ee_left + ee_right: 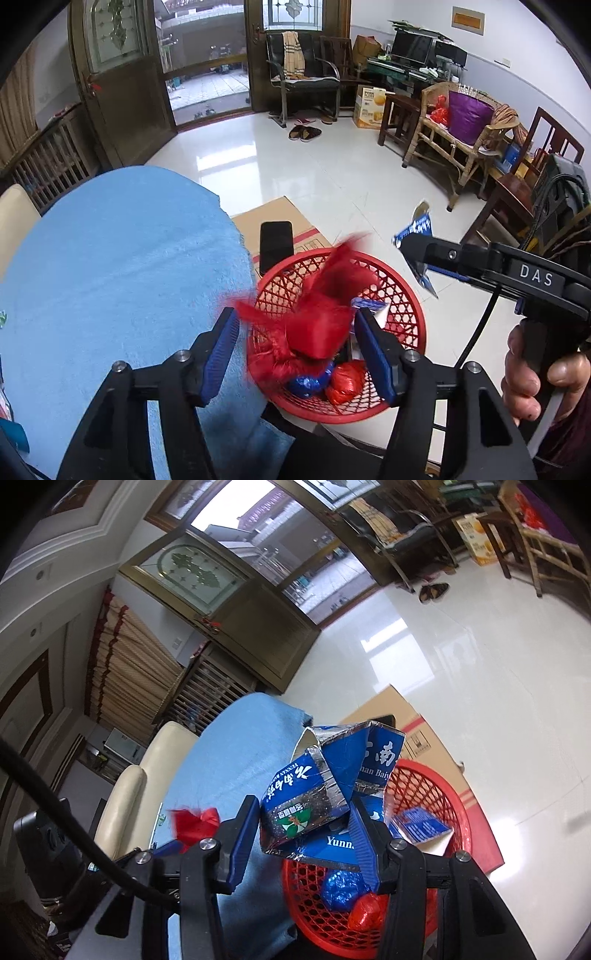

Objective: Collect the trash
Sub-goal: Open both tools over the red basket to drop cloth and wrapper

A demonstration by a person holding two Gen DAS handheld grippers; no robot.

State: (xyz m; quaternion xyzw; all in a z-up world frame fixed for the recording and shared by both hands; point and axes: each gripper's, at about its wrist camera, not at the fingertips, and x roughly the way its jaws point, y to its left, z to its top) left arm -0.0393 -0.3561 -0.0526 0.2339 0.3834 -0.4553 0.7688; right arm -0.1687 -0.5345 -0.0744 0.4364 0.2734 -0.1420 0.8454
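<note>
Left wrist view: the left gripper [297, 347] has its jaws apart, and a crinkly red wrapper [314, 325], blurred, sits between the pads without either visibly pressing on it, directly above the basket [413, 317]. It looks like a release, so the sound way is to hold the jaws wide and steady over the middle of the basket until the wrapper is clear, since thin film can cling to ribbed pads. At 2 o'clock the right gripper [417, 258] comes in; in its own view its jaws are clamped on a flattened blue carton [317, 805] of foil-lined card, creased and stiff, held above the basket's near rim. That one should wait its turn and go in flat. The basket is red plastic lattice, round and shallow, already holding a blue foil ball [308, 384], a red wrapper ball [345, 382] and a blue card scrap [421, 825]. It stands at the edge of the desk [110, 277], draped in fuzzy blue cloth, with a dark phone [276, 245] at its 11 o'clock.
</note>
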